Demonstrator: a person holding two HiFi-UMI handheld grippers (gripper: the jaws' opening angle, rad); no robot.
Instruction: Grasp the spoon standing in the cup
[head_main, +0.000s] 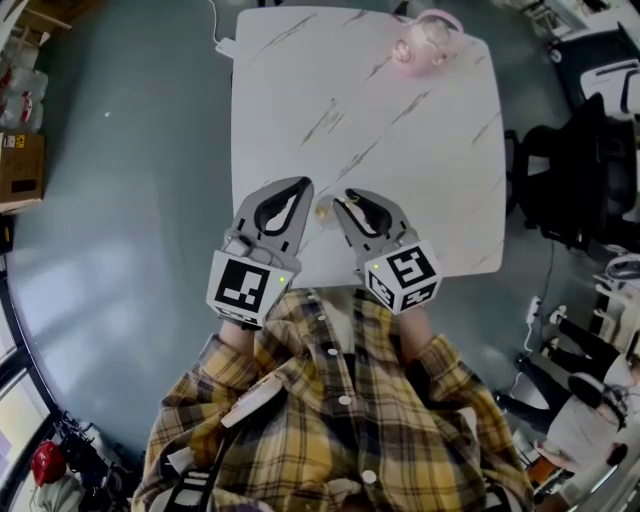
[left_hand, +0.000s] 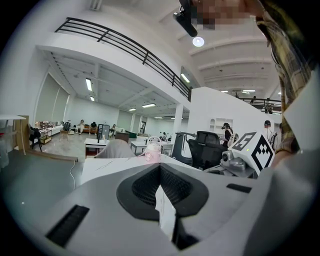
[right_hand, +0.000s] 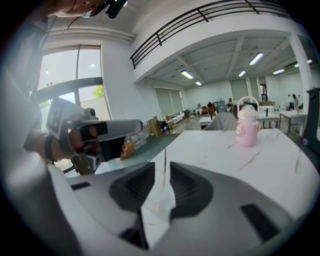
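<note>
A pink cup (head_main: 425, 42) stands at the far edge of the white marble table (head_main: 400, 150); it also shows in the left gripper view (left_hand: 152, 152) and the right gripper view (right_hand: 247, 127). I cannot make out a spoon in it. Both grippers hover side by side over the table's near edge, far from the cup. My left gripper (head_main: 303, 185) (left_hand: 160, 167) has its tips touching and holds nothing. My right gripper (head_main: 340, 200) (right_hand: 164, 164) keeps a narrow gap with only table showing through. A small pale round thing (head_main: 323, 212) lies between them.
Black office chairs (head_main: 580, 180) stand right of the table. A white plug with its cable (head_main: 224, 45) sits at the table's far left corner. A cardboard box (head_main: 20, 170) is on the grey floor at the left. People sit at the lower right.
</note>
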